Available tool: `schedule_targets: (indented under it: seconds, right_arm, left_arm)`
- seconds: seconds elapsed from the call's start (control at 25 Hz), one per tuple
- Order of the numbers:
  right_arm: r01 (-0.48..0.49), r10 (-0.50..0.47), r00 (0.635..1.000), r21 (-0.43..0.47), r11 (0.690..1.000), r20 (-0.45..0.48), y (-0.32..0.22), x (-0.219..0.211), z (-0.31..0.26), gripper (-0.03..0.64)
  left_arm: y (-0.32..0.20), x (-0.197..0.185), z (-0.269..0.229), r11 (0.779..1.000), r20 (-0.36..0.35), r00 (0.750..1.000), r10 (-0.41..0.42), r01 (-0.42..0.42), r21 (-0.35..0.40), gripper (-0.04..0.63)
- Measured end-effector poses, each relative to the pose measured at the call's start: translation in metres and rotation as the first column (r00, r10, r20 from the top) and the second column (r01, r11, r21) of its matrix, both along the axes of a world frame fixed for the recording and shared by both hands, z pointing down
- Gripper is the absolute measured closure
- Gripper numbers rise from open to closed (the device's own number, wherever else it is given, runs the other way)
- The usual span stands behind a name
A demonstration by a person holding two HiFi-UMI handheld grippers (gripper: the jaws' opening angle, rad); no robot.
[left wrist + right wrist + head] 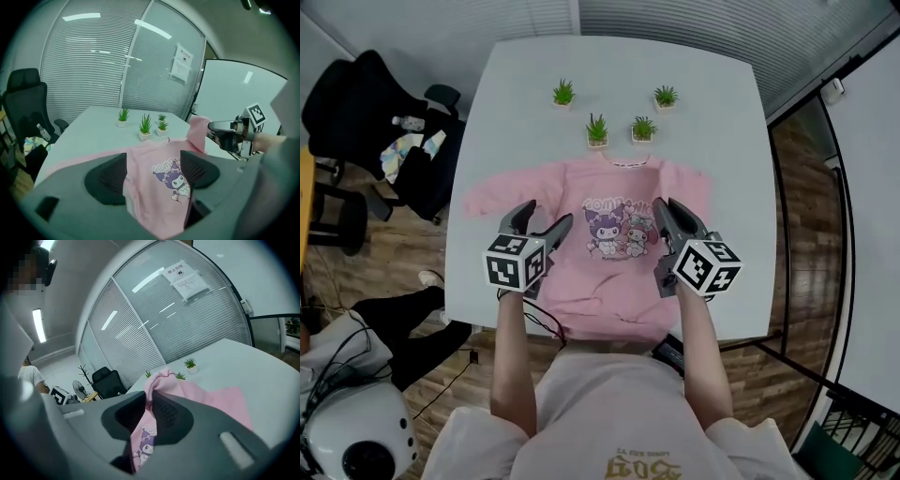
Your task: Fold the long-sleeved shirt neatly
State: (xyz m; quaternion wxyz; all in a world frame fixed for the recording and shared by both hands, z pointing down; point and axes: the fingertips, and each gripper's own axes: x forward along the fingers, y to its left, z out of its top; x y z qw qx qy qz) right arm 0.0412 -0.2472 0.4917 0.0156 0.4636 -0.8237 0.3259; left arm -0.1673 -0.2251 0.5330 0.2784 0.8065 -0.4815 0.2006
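A pink long-sleeved shirt (609, 281) with a cartoon print lies front up on the pale table (525, 84), its hem at the near edge. Its left sleeve (485, 198) stretches out flat toward the table's left side. My right gripper (670, 214) is shut on the right sleeve's end, holding it up over the shirt's right side. In the right gripper view the pink cloth (157, 380) bunches between the pads of the right gripper (151, 404). My left gripper (539, 223) hovers open over the shirt's left flank. In the left gripper view its jaws stand wide apart and hold nothing.
Several small potted plants (597, 130) stand in a cluster at the table's far half, just beyond the collar. A black office chair (366, 103) with clutter sits off the table's left side. A person (366, 328) sits low at the left. A glass wall with blinds (93, 65) is behind.
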Motion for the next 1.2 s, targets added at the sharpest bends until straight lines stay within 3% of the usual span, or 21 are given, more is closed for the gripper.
schedule_targets:
  seconds: [0.32, 0.56, 0.8, 0.84, 0.92, 0.96, 1.2]
  right_arm:
    - [0.062, -0.062, 0.997, 0.012, 0.998, -0.048, -0.009, -0.056, 0.008, 0.558]
    - [0.182, -0.194, 0.951, -0.074, 0.981, -0.239, -0.008, -0.101, 0.075, 0.555]
    - [0.195, -0.219, 0.914, -0.104, 0.975, -0.343, -0.014, -0.126, 0.123, 0.546]
    - [0.214, -0.239, 0.902, -0.108, 0.971, -0.360, -0.014, -0.132, 0.131, 0.531]
    - [0.260, -0.296, 0.883, -0.144, 0.955, -0.364, -0.008, -0.147, 0.145, 0.388]
    - [0.275, -0.314, 0.880, -0.157, 0.949, -0.357, -0.004, -0.152, 0.149, 0.348]
    - [0.258, -0.287, 0.899, -0.131, 0.957, -0.330, 0.013, -0.148, 0.134, 0.342]
  left_arm:
    - [-0.004, -0.030, 0.016, 1.000, 0.009, 1.000, 0.006, -0.006, -0.021, 0.230]
    - [-0.007, -0.047, 0.041, 0.999, 0.008, 0.999, -0.032, 0.032, -0.028, 0.239]
    - [-0.002, -0.059, 0.059, 0.997, 0.003, 0.999, -0.047, 0.047, -0.059, 0.241]
    - [0.000, -0.061, 0.062, 0.997, 0.004, 0.999, -0.052, 0.052, -0.062, 0.241]
    - [0.003, -0.063, 0.066, 0.996, 0.000, 0.998, -0.062, 0.062, -0.066, 0.241]
    - [0.005, -0.064, 0.066, 0.996, -0.003, 0.998, -0.066, 0.066, -0.067, 0.241]
    - [0.013, -0.069, 0.062, 0.994, -0.003, 0.996, -0.095, 0.094, -0.057, 0.239]
